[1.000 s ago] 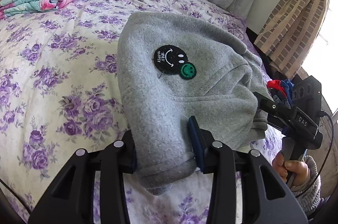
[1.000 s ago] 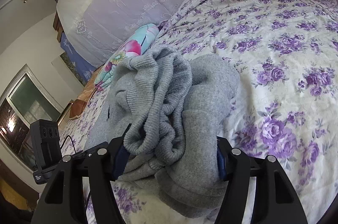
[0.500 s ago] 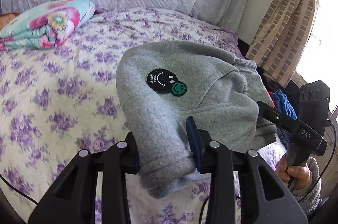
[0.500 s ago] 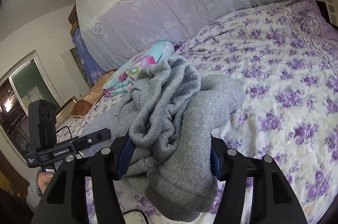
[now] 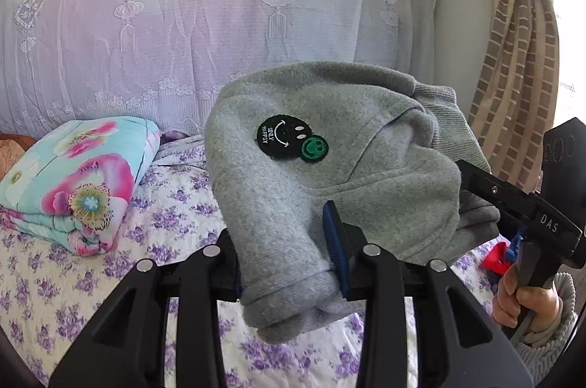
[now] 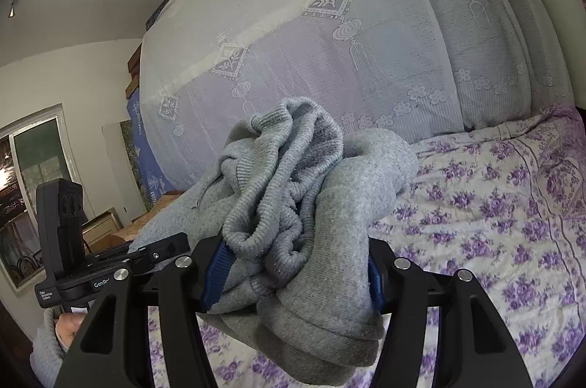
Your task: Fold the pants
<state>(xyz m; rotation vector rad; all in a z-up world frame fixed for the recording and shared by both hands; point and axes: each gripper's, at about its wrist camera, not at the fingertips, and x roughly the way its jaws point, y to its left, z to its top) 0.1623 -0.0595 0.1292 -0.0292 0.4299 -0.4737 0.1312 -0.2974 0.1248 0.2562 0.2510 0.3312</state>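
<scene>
- Risk, my read: the grey fleece pants with a black-and-green smiley patch (image 5: 329,168) hang in the air, bunched and folded over, held only at two ends; a slack bite on either side could let an end slide out and the stacked layers fall open onto the bed with the purple-flowered white quilt (image 5: 175,215)
- Risk: the ribbed waistband or cuff (image 6: 278,175) is crumpled in a heap on top of the right-side bundle; if the pants are laid down like that, I expect a lumpy, skewed fold; it wants smoothing first
- Risk: the two tongs sit near each other, the right tool showing at the edge of the left view; pulling them apart unevenly could twist the cloth; swinging low could drag it over the quilt
- Risk, lesser: the folded turquoise-and-pink floral blanket (image 5: 73,183) lies on the quilt off to the left, well apart; only a wide swing would reach it
- Left gripper (image 5: 289,248): jaws partly closed, blue pads pressing both sides of a rolled hem end of the pants; firm clamp by the look
- Right gripper (image 6: 293,270): jaws wider apart yet filled, pads touching both sides of a thick multi-layer wad of the pants; gripping it
- Pants location: lifted clear above the bed, spanning between the two tongs, patch side facing up toward the left camera
</scene>
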